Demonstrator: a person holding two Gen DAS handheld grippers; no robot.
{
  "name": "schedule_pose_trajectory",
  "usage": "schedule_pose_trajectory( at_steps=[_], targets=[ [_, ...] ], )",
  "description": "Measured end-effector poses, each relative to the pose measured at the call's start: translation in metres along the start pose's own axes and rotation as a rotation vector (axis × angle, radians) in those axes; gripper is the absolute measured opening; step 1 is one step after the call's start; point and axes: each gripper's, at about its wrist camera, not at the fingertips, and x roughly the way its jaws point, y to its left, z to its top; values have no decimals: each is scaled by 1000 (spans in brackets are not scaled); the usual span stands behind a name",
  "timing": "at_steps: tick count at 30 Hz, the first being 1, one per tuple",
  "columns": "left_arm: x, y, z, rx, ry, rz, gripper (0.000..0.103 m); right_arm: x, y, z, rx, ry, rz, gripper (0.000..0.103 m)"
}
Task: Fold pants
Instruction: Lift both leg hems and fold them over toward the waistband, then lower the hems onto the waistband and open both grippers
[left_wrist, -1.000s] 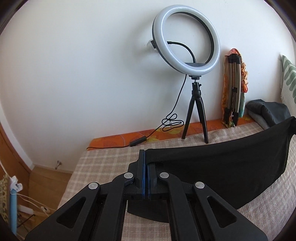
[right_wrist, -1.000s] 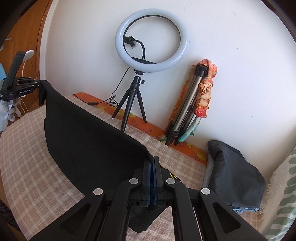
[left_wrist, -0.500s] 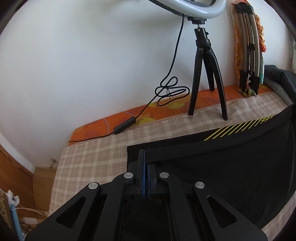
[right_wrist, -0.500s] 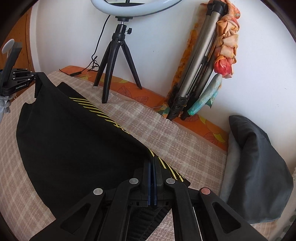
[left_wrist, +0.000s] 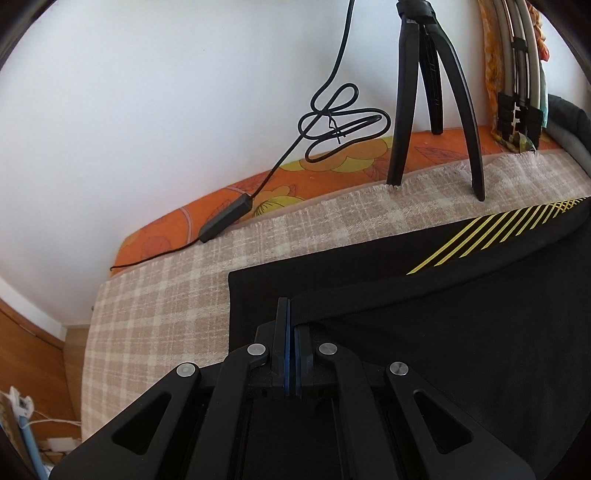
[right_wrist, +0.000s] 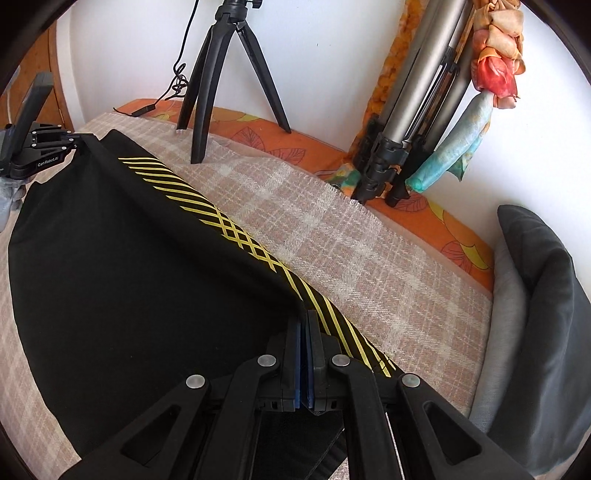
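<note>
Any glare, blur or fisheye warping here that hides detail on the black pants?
Left wrist view: sharp, daylit; bed edge bows, corners vignetted; black pants with yellow stripes read as flat dark mass. Right wrist view: equally sharp, no glare; yellow stripes crisp, black ring-light tripod legs curve outward.

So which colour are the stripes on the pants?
Yellow stripes on black pants; right wrist view.

Bright, even daylight — sharp focus, soft shadows, strong fisheye bending and dark vignetted corners.
</note>
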Motion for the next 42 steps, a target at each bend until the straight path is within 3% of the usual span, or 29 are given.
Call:
schedule_pose_trajectory(
  at_steps=[5,7,12,15,20,26,32,35,36,42],
  targets=[
    [8,-5,6,15,10,10,0,3,-12,7,30,34,59,0],
    [12,-6,8,18,18,7,1,3,-22,10,68,40,89,19],
    [19,-2,11,13,35,7,5,1,-48,10,142,26,169,22],
    [23,-1,13,7,37,10,9,-1,-48,9,135,18,171,21],
    [33,-2,22,34,64,-2,14,-1,-39,13,92,32,138,1],
    [38,16,31,-8,95,-37,33,1,-43,19,92,75,90,0],
    [34,54,19,-86,107,46,34,8,-41,20,85,76,72,1],
    [23,71,7,-130,92,30,34,9,-42,21,95,65,50,18],
    [15,76,4,-135,82,15,34,8,-41,21,93,61,29,32],
    [-31,80,-32,-161,57,-79,34,-30,-47,10,129,-32,-20,36]
  ],
)
